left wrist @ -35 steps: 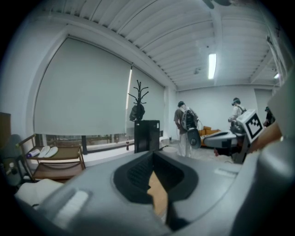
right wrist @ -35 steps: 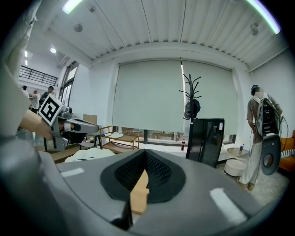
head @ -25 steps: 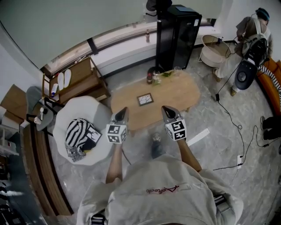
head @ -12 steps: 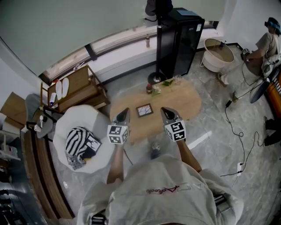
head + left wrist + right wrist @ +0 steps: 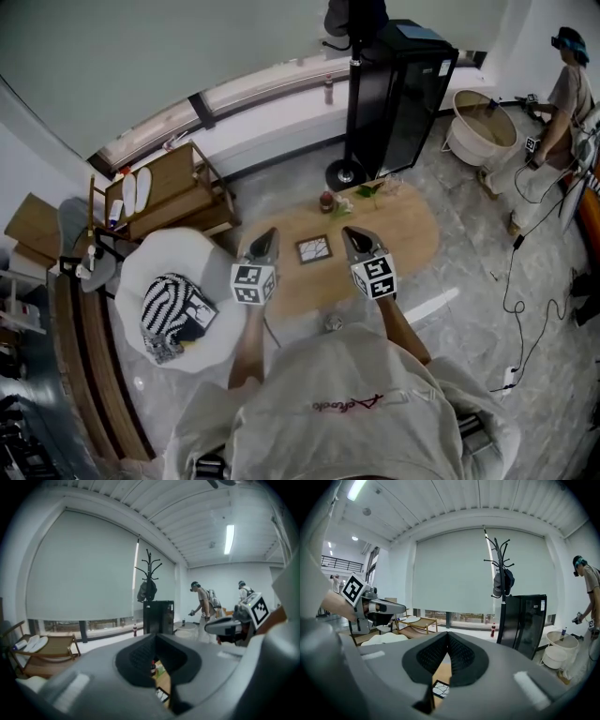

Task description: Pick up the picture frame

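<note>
The picture frame (image 5: 314,248), small and dark-edged with a cracked-line pattern, lies flat on the oval wooden table (image 5: 394,239). In the head view it sits between my two gripper tips, further out and below them. My left gripper (image 5: 266,234) and right gripper (image 5: 348,233) are both shut and hold nothing. In the left gripper view the frame (image 5: 162,694) peeks out under the closed left gripper (image 5: 154,637). In the right gripper view the frame (image 5: 439,689) shows below the closed right gripper (image 5: 448,634).
A white armchair (image 5: 164,258) with a striped cloth stands left of the table. A bottle (image 5: 326,200) and greenery stand at the table's far edge. Behind are a black cabinet (image 5: 398,89), a wooden rack (image 5: 169,187), a white tub (image 5: 483,117) and a person (image 5: 567,84). Cables cross the floor at right.
The table and frame have drawn closer in the head view; the frame now lies between the two gripper tips. Both grippers stay shut and side by side.
</note>
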Action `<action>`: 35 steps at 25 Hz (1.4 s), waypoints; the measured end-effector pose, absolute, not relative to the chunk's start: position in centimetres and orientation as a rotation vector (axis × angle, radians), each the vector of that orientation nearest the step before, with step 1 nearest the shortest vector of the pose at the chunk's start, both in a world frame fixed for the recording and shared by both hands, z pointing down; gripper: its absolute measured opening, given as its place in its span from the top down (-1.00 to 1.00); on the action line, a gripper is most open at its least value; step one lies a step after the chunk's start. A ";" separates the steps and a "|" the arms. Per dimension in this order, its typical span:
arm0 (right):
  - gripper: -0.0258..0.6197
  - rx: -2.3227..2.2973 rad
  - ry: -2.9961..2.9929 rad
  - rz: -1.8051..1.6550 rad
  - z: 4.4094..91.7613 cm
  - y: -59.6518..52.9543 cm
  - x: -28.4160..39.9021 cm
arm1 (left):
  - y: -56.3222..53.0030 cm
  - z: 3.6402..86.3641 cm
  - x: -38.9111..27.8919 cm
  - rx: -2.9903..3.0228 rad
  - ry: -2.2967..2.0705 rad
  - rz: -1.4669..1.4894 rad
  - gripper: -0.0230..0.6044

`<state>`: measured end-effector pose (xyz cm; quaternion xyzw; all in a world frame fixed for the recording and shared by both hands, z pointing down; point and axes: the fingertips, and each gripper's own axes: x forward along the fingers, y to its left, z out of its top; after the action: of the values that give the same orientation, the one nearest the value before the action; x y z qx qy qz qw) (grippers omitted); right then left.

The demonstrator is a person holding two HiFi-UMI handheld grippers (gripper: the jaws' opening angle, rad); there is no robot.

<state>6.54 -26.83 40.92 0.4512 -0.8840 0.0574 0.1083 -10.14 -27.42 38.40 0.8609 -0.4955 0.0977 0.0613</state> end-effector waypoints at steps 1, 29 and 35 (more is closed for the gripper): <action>0.92 1.314 -2.605 0.169 41.0 -27.5 6.4 | -28.1 38.5 -10.2 2.600 -1.502 0.298 0.93; 0.92 1.115 -2.588 0.350 48.2 -34.1 5.3 | -35.3 44.7 -9.1 2.452 -1.481 0.396 0.93; 0.91 1.119 -2.576 0.376 49.1 -34.8 4.6 | -35.1 46.2 -10.0 2.416 -1.475 0.405 0.93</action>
<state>4.64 -34.84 49.12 0.3903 -0.8982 0.1313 0.1536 -10.03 -35.12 46.17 0.8365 -0.5107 0.1401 0.1409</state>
